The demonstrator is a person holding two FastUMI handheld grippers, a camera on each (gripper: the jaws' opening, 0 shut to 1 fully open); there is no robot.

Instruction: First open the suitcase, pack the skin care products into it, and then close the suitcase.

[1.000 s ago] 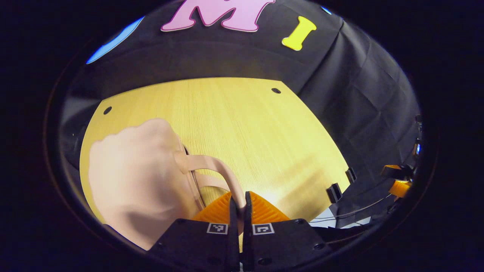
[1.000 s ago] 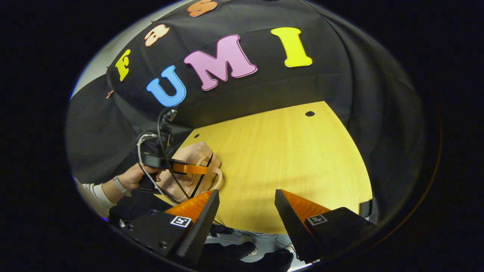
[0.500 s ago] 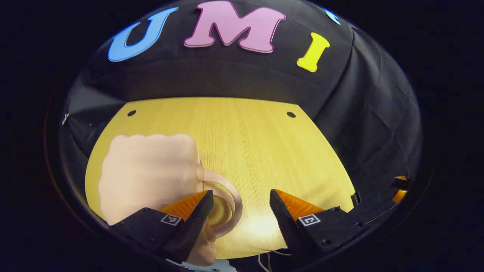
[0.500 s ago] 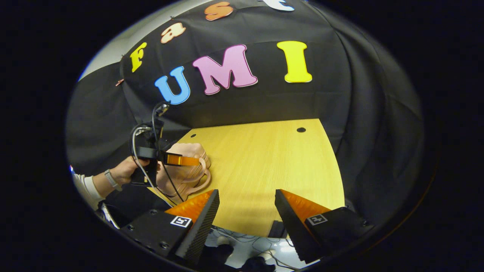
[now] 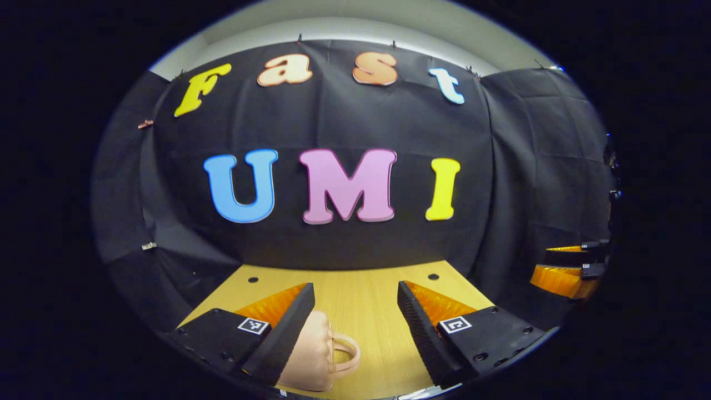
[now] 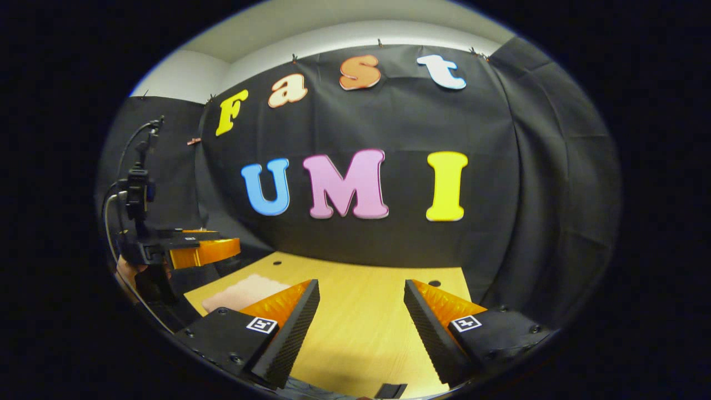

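Black cloth hangs all around the booth as its wall, and a wooden table [image 5: 366, 311] sits in front of it, with the same table [image 6: 361, 328] seen from the other side in the right gripper view.

On the near left part of that table lies the suitcase [image 5: 314, 358], a small pink case lying flat and closed, with its loop handle [image 5: 345, 354] pointing to the right. No bottles or jars sit on the wood, so I think the packing is done and the case is shut with the things inside.

Left gripper [image 5: 355, 319] is held up high and looks at the wall, with its jaws spread wide and nothing between them. It seems to be lifted away because its job with the case is over.

Right gripper [image 6: 361, 319] is up too, with its jaws spread and empty (both look like they are resting).

In the left gripper view you can see the handle and the rounded side of the case. In the right gripper view the suitcase [image 6: 244, 291] is just a flat pink patch, but you can see the left gripper [image 6: 203, 250] from the side, held in a hand [image 6: 129, 270] above the case. Far right in the left gripper view, the right gripper [image 5: 566, 266] peeks in.
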